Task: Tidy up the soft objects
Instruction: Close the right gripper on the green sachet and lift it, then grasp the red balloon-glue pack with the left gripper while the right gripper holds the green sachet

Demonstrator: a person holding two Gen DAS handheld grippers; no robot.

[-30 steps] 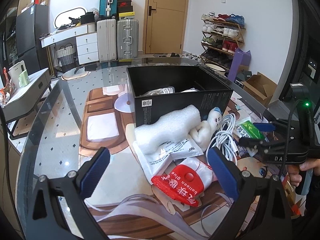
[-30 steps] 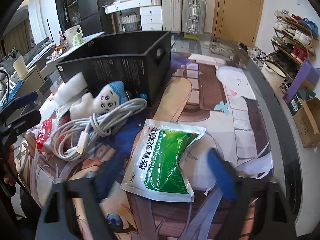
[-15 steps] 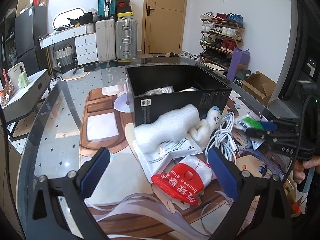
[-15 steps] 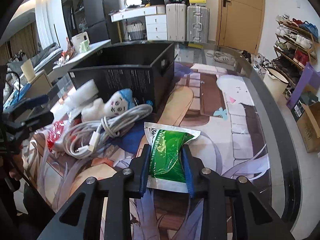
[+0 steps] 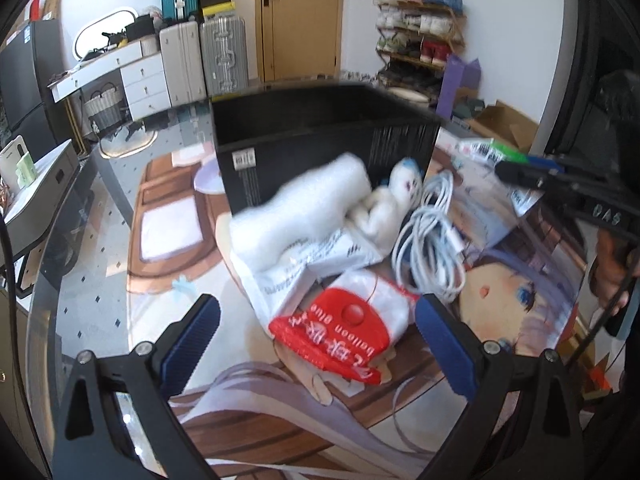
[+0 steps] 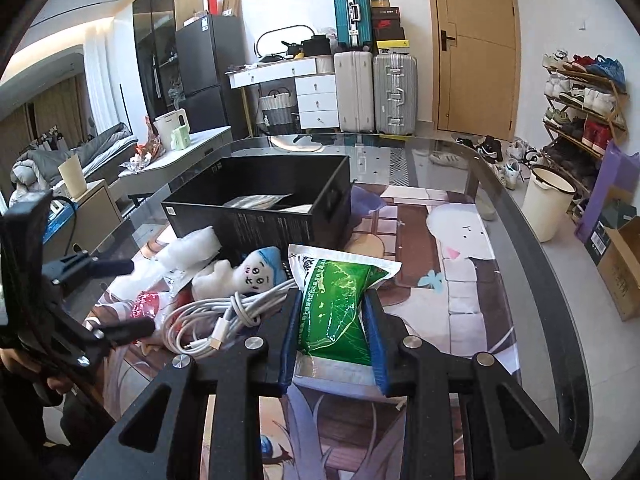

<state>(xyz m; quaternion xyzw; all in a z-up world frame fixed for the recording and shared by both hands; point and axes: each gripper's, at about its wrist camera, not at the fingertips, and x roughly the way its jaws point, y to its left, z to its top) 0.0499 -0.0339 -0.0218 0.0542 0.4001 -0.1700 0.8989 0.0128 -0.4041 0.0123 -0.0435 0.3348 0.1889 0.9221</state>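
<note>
Green sachet (image 6: 340, 312), light, limp and slick, sits clenched across its middle in our right claw (image 6: 334, 340); left claw (image 5: 316, 332) hangs released.

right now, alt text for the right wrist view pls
The right gripper is shut on a green packet. Beyond it lie a white cable, a small doll and an open black box on the table.

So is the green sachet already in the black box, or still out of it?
Out. The green sachet is clamped between the right tongs, on the near side of the black box, above the table mat.
</note>
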